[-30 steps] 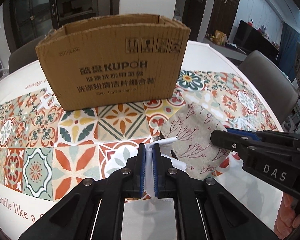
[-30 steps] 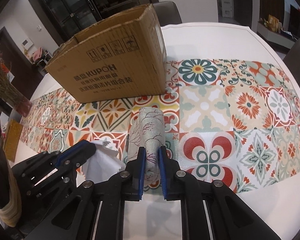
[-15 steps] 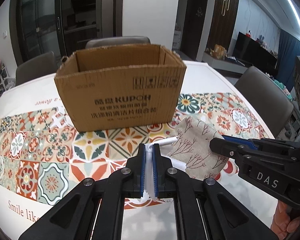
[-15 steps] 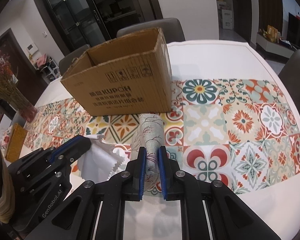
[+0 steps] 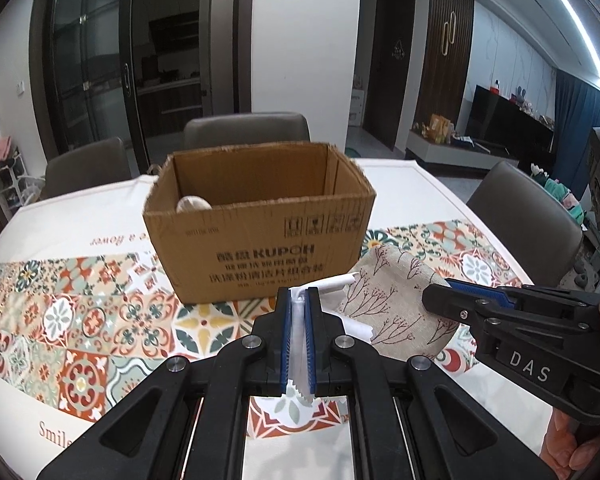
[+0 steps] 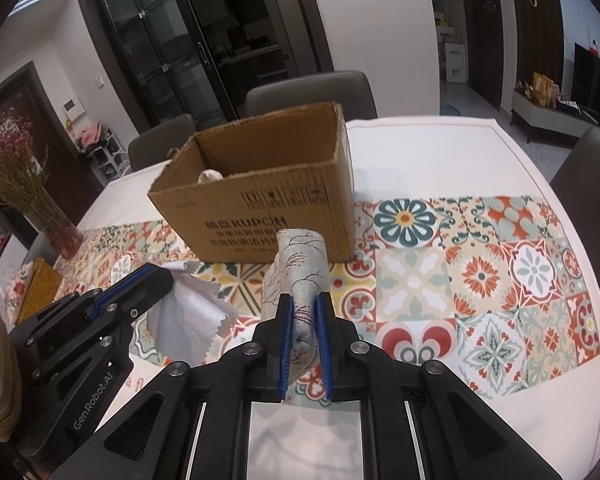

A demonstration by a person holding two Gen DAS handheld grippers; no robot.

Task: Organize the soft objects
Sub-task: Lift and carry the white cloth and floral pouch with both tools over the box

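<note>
Soft cloths, two of them, both lifted off the round white tabletop (image 6: 440,152) just near of an open brown cardboard box with black print (image 5: 260,240). Tabletop carries a colourful tile-pattern runner (image 6: 480,272) across its middle; box sits on the runner's far-left part, open top up, a pale rounded soft item (image 5: 194,203) inside at its left near corner. Grey chairs (image 5: 246,130) stand at the far edge, another at the right. Vase of dried pink and yellow flowers (image 6: 16,184) on the far left in the right wrist view.

Beige fabric cloth printed with dark branch motifs (image 6: 300,276), rolled or bunched, juts forward from the right gripper (image 6: 303,320); jaws clamped on its near end, the far end close in front of the box's near wall, contact unclear. Left wrist view shows the same cloth draped wide, right of centre.

White cloth with zigzag-cut edge (image 5: 298,336) is pinched in the left gripper (image 5: 298,312); jaws closed tight on it, a rolled white bit poking out right toward the beige cloth, loose edge hanging below. Part of a hand (image 5: 576,444) shows at the lower right, under the right gripper.
</note>
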